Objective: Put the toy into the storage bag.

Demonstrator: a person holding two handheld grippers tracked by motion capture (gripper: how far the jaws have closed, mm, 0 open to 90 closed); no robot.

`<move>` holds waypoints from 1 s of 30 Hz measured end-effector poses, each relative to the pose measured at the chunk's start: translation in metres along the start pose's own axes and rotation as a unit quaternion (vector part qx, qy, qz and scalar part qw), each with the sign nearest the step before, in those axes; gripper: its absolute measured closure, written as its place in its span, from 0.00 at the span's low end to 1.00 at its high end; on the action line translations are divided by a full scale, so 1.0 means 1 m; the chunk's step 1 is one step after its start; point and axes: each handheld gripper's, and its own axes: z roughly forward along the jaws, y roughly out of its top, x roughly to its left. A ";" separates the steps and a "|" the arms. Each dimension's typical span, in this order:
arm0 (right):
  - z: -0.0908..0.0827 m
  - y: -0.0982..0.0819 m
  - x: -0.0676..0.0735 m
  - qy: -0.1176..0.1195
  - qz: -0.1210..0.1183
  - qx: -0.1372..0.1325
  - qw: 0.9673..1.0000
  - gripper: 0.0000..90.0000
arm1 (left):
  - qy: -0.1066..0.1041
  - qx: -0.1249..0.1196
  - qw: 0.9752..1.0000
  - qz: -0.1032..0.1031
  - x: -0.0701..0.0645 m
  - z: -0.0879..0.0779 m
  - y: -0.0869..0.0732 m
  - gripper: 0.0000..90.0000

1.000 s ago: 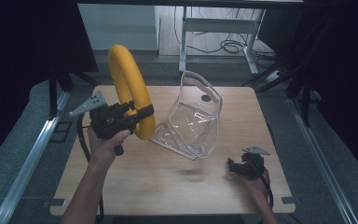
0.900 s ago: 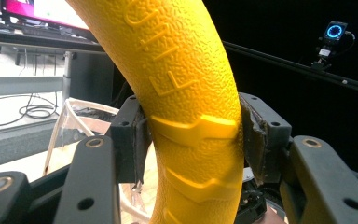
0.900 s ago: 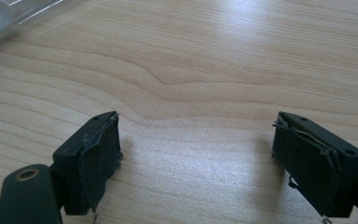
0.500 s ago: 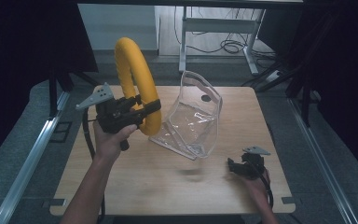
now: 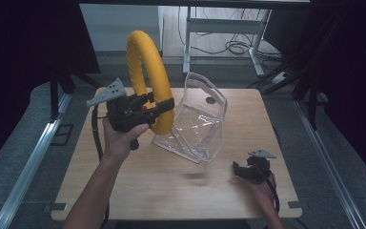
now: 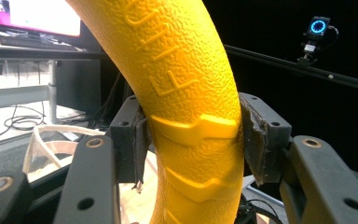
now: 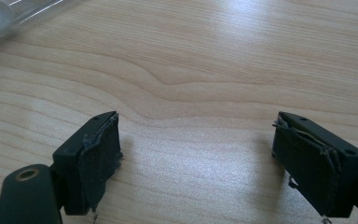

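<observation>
A: So, what is the left gripper point(image 5: 159, 107) doing?

B: Its two jaws pinch a big yellow ring point(image 5: 148, 76); one pad presses on each side of the ring's tube; in the left gripper view the ring point(image 6: 186, 107) goes up between the jaws, bumpy, with raised letters on it.

A: Where is the ring from there?

B: It stands up tall above the gripper, off the table point(image 5: 138, 191); a hand point(image 5: 120, 138) holds the gripper from below.

A: What is next to it?

B: A clear plastic bag point(image 5: 198, 119) sits just beside the ring, on the side away from the hand; it stands open on the wood.

A: And the right gripper point(image 5: 240, 171)?

B: Its jaws are spread wide with nothing between them; in the right gripper view just the bare wooden table point(image 7: 205, 65) lies between the pads; it rests low on the table, well apart from the bag; a corner of the bag point(image 7: 0, 18) shows far ahead of it.
</observation>
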 end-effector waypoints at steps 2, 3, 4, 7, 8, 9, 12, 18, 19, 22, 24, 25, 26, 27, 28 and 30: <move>0.000 0.000 0.000 0.000 0.000 0.000 1.000 0.17 | -0.003 0.000 1.000 0.001 -0.002 0.003 0.002 0.53; 0.000 0.000 0.000 0.000 0.000 0.001 1.000 0.17 | -0.006 0.002 1.000 0.004 -0.004 0.005 0.004 0.53; 0.000 0.000 0.000 0.000 0.000 0.000 1.000 0.17 | -0.007 0.003 1.000 0.007 -0.005 0.006 0.005 0.53; 0.000 0.000 0.000 0.000 0.001 0.000 1.000 0.17 | -0.010 0.001 1.000 0.008 -0.009 0.010 0.008 0.53; 0.000 0.000 0.000 0.000 0.001 0.000 1.000 0.17 | -0.010 0.001 1.000 0.008 -0.009 0.010 0.008 0.53; 0.000 0.000 0.000 0.000 0.001 0.000 1.000 0.17 | -0.012 0.002 1.000 0.009 -0.011 0.012 0.010 0.53; 0.000 0.000 0.000 -0.001 0.002 0.000 1.000 0.18 | -0.016 0.003 1.000 0.012 -0.013 0.016 0.012 0.53; 0.000 0.000 0.000 -0.002 -0.001 -0.001 1.000 0.18 | -0.022 0.007 1.000 0.012 -0.017 0.023 0.014 0.53; 0.000 0.000 0.000 -0.002 -0.001 -0.001 1.000 0.18 | -0.022 0.007 1.000 0.012 -0.017 0.023 0.014 0.53; 0.000 0.000 0.000 -0.003 0.000 -0.002 1.000 0.18 | -0.024 0.010 1.000 0.013 -0.019 0.028 0.014 0.53; 0.000 0.000 0.000 -0.002 0.000 -0.001 1.000 0.18 | -0.026 0.012 0.999 0.015 -0.020 0.031 0.015 0.53; 0.000 0.000 0.000 -0.002 0.000 -0.001 1.000 0.18 | -0.028 0.012 0.999 0.015 -0.020 0.032 0.015 0.53; 0.000 0.000 0.000 -0.002 0.000 -0.001 1.000 0.18 | -0.029 0.012 0.999 0.014 -0.021 0.033 0.015 0.53; 0.000 0.000 0.000 -0.002 0.000 -0.001 1.000 0.18 | -0.029 0.012 0.999 0.014 -0.021 0.033 0.015 0.53; 0.000 0.000 0.000 -0.002 0.000 -0.001 1.000 0.18 | -0.031 0.012 0.999 0.014 -0.022 0.035 0.016 0.53; 0.000 0.000 0.000 -0.002 0.000 -0.001 1.000 0.18 | -0.032 0.014 0.999 0.015 -0.024 0.038 0.016 0.53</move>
